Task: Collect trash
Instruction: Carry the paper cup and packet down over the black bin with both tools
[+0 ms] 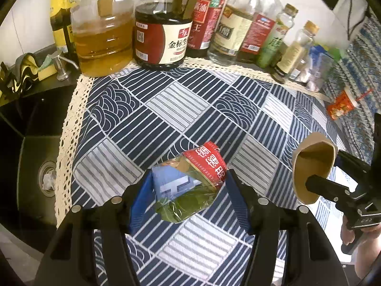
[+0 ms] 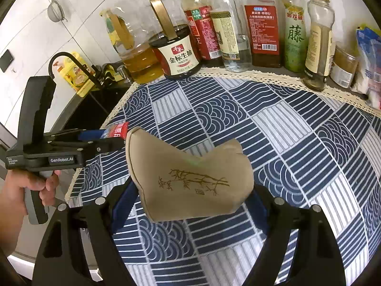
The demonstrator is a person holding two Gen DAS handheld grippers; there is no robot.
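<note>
My left gripper [image 1: 188, 188] is shut on a crumpled food wrapper [image 1: 190, 181] with red, blue and green print, held above the patterned tablecloth [image 1: 166, 109]. My right gripper [image 2: 190, 190] is shut on a squashed tan paper cup [image 2: 188, 176] with a bamboo drawing, also held over the cloth. That cup [image 1: 312, 166] and the right gripper [image 1: 333, 186] show in the left wrist view at the right. The left gripper [image 2: 112, 140] with the wrapper's red end [image 2: 119, 130] shows in the right wrist view at the left.
A row of oil, soy sauce and vinegar bottles [image 1: 162, 38] lines the back of the counter. A black sink [image 1: 35, 166] with a drain lies left of the cloth. A red snack cup [image 1: 343, 103] lies at the far right. Bags [image 2: 369, 66] stand at the back right.
</note>
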